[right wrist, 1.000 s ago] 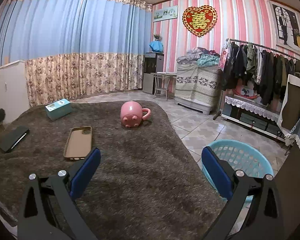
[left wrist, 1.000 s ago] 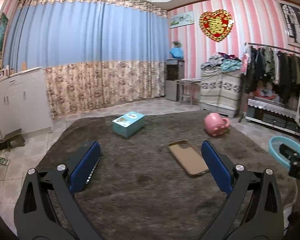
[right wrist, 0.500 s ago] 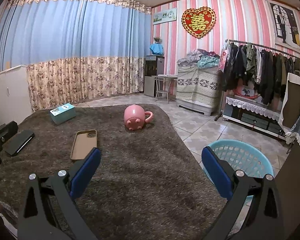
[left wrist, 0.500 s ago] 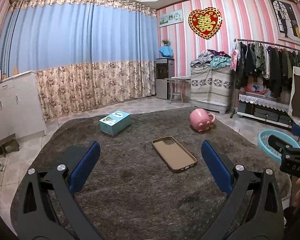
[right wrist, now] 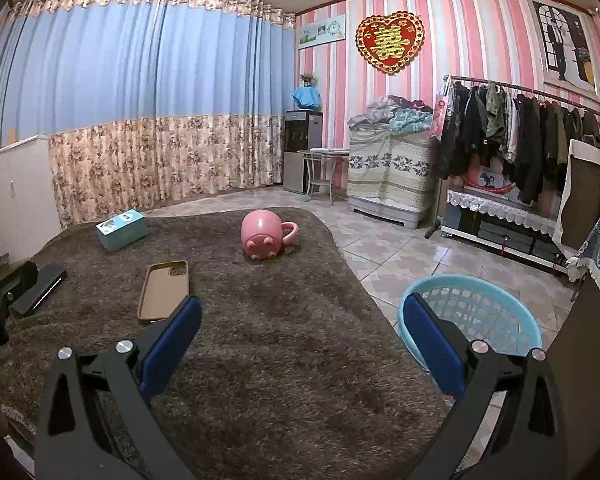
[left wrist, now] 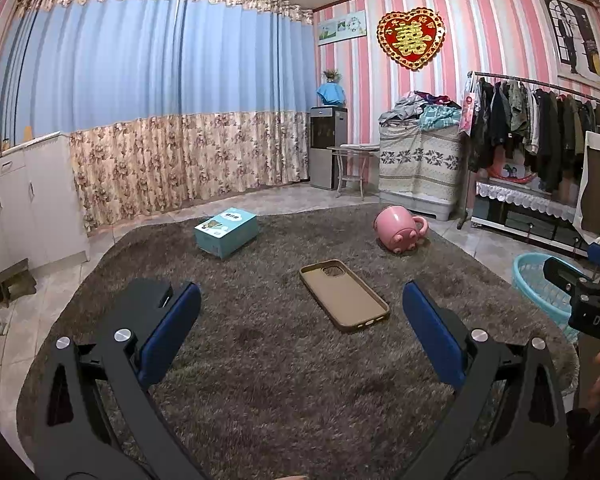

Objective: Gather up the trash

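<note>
Here, both hand-held grippers hover empty over a brown shag rug (left wrist: 284, 380), the left gripper (left wrist: 300, 320) and right gripper (right wrist: 300, 328) each spread wide, apparently readying a first pick. On the rug lie a tan phone case (left wrist: 344, 295), a teal box (left wrist: 226, 232), a tipped pink pig mug (right wrist: 265, 234) and a black slab (right wrist: 40, 286); the turquoise basket (right wrist: 496, 292), likely the bin, sits just beside the rug's edge

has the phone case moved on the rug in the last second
No. In the right wrist view the phone case keeps its spot relative to the pink mug and teal box; only the camera shifted.
</note>
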A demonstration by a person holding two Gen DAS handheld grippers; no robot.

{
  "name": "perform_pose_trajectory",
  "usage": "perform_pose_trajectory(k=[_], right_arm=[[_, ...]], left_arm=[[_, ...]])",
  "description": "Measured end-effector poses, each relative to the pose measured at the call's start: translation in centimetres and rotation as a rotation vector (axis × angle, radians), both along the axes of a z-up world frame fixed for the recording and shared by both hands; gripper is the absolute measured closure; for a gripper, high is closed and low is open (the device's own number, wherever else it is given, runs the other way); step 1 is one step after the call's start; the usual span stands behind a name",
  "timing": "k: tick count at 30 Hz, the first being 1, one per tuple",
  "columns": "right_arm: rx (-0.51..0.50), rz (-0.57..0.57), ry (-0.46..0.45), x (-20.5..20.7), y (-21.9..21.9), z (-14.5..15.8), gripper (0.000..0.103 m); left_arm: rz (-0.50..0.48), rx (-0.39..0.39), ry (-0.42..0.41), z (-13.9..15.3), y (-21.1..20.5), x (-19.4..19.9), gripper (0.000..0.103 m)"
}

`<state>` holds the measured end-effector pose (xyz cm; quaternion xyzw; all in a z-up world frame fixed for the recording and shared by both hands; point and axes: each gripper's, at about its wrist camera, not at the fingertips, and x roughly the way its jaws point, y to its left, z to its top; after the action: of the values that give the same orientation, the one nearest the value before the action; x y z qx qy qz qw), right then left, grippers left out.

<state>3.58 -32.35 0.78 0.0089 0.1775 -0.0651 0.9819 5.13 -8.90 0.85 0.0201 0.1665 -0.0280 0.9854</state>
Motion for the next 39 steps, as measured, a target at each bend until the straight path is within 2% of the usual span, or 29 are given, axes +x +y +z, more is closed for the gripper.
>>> perform_pose_trajectory(k=[23,39], right_arm=[[-0.001,-0.001,-0.001,-0.11,-0.16,0.06,0.004],[-0.002,-0.003,-0.003,-0.31,-0.35,-0.06,0.004]], left_arm=[[0.022,-0.005,0.01,0.18,0.48,-0.15,0.005],[0.002,0.002,-0.005,0.07,0.43,-0.88,0.005]])
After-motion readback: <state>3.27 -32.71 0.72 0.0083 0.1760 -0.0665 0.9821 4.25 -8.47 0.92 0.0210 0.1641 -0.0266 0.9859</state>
